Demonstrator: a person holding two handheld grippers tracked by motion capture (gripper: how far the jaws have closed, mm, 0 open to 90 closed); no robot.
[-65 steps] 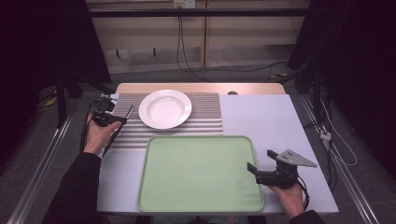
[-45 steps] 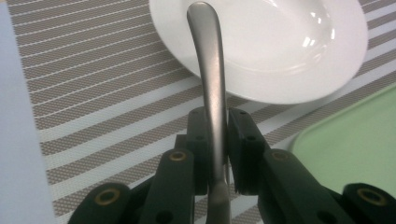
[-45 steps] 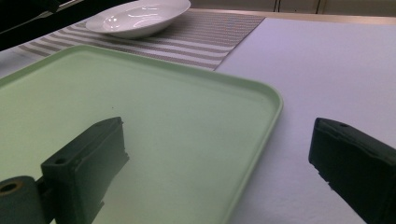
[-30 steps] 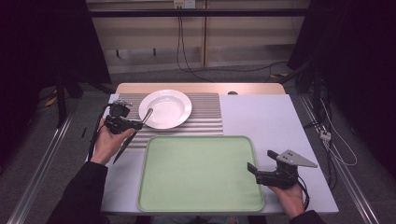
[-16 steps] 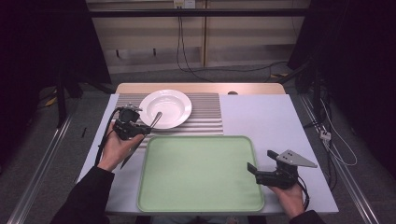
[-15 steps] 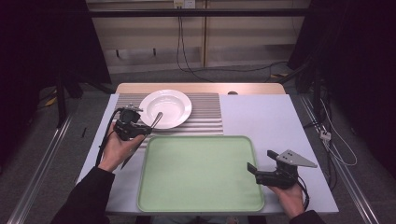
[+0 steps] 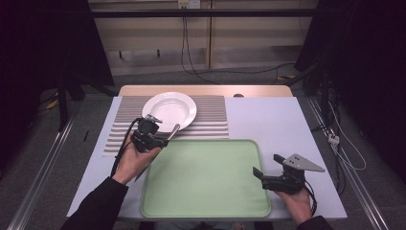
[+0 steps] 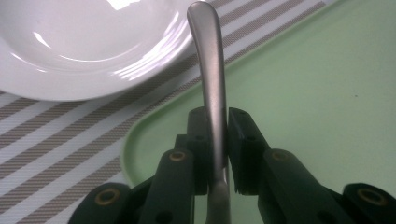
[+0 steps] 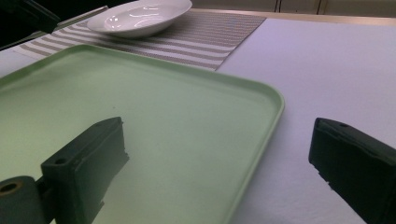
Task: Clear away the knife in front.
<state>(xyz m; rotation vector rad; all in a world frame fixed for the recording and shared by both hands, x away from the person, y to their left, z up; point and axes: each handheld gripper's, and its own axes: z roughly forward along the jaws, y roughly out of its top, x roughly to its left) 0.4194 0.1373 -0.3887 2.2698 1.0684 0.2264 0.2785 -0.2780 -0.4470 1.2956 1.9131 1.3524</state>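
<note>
My left gripper (image 7: 160, 139) (image 8: 217, 133) is shut on the handle of a metal utensil (image 7: 174, 129) (image 8: 210, 60). The handle's rounded end points toward the white plate (image 7: 169, 109) (image 8: 84, 42). The gripper hovers over the far left corner of the green tray (image 7: 206, 177) (image 8: 303, 93), and the person's hand hides the utensil's other end. At the tray's near right edge (image 9: 261, 140), my right gripper (image 7: 267, 166) (image 9: 219, 140) is open and holds nothing. One of its jaws is above the tray and the other above the bare table.
The plate rests on a grey striped mat (image 7: 210, 117) at the back of the white table (image 7: 287, 124). Cables trail across the floor behind the table, and metal rails run along both sides.
The left hand has carried the utensil to the right, from the mat's left side to the tray's far left corner. The right gripper has stayed put.
</note>
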